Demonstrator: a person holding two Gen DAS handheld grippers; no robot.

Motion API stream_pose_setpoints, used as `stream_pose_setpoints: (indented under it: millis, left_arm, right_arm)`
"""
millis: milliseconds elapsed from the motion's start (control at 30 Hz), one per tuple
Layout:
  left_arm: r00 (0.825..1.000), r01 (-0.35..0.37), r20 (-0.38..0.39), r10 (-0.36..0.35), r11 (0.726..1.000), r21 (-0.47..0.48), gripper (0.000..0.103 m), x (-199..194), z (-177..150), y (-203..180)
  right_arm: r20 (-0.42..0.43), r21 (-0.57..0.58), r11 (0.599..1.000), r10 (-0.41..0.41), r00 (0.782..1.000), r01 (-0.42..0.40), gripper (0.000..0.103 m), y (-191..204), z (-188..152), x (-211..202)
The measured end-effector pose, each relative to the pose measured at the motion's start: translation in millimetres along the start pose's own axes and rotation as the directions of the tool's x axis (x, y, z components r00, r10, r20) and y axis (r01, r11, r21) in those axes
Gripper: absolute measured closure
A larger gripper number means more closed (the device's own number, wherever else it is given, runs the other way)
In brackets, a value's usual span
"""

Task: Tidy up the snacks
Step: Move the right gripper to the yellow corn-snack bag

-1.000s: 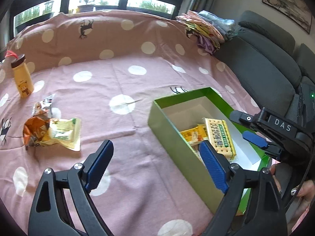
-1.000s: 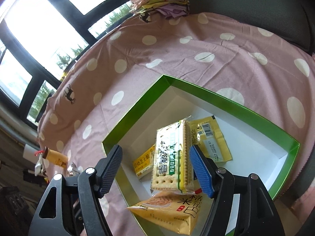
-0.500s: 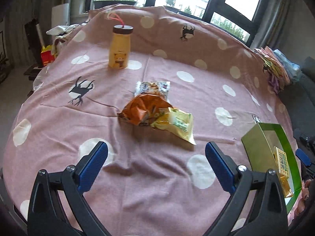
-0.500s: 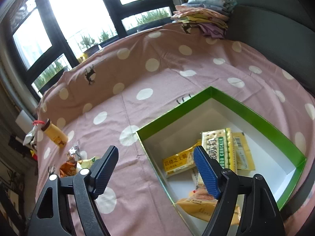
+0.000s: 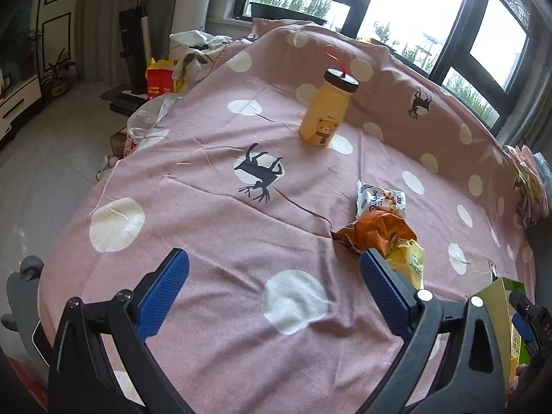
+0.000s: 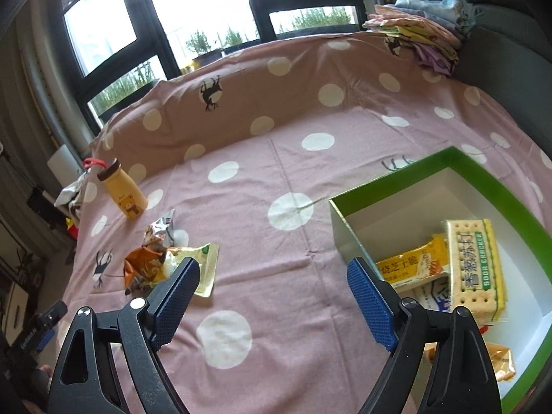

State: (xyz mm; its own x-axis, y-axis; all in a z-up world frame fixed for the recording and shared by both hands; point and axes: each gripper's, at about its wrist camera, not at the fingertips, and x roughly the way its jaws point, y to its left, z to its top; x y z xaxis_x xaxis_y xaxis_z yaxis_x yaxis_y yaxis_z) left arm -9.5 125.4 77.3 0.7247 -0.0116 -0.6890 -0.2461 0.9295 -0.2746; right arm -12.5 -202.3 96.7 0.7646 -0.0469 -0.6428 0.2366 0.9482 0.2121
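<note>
Under windows [image 6: 207, 10], polka-dot sheet [image 5: 214, 234] (pink)

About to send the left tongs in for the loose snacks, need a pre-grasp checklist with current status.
1. Left tongs open and empty: ok.
2. Right tongs open and empty: ok.
3. Loose snacks visible: ok. Orange packet, yellow packet and white packet lie bunched on the pink cloth.
4. Packets separate enough to pick one: not ok, they overlap.
5. Green box has room: ok, soda crackers and other packets inside, white floor showing.
6. Yellow bottle clear of the pile: ok.
</note>
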Motion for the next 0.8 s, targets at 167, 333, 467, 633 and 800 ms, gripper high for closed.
stream_pose_setpoints:
  millis: [167, 333, 467, 633, 800]
  left_arm:
    - [0.999, -0.015, -0.043, 0.015, 1.000, -0.005, 0.003, 10, 0, 1]
    - [0.995, -0.049, -0.089, 0.050, 0.999, 0.022, 0.003, 21, -2, 1]
    - [0.992, -0.063, -0.106, 0.065, 0.998, 0.020, 0.003, 26, -2, 5]
    - [0.990, -0.075, -0.117, 0.077, 0.997, 0.016, 0.003, 29, -1, 8]
    - [0.987, -0.091, -0.134, 0.094, 0.995, 0.027, 0.003, 33, -2, 7]
  right_arm:
    - [-0.087, -0.005, 0.999, 0.046, 0.995, -0.046, 0.016, 14, -7, 21]
    - [-0.203, 0.030, 0.988, 0.151, 0.967, -0.148, 0.016, 35, -12, 47]
    - [-0.289, -0.001, 0.986, 0.161, 0.944, -0.168, 0.016, 64, -9, 79]
    - [-0.365, -0.013, 0.985, 0.154, 0.918, -0.170, 0.016, 90, -3, 124]
    - [-0.389, -0.041, 0.994, 0.076, 0.918, -0.099, 0.017, 98, -3, 157]
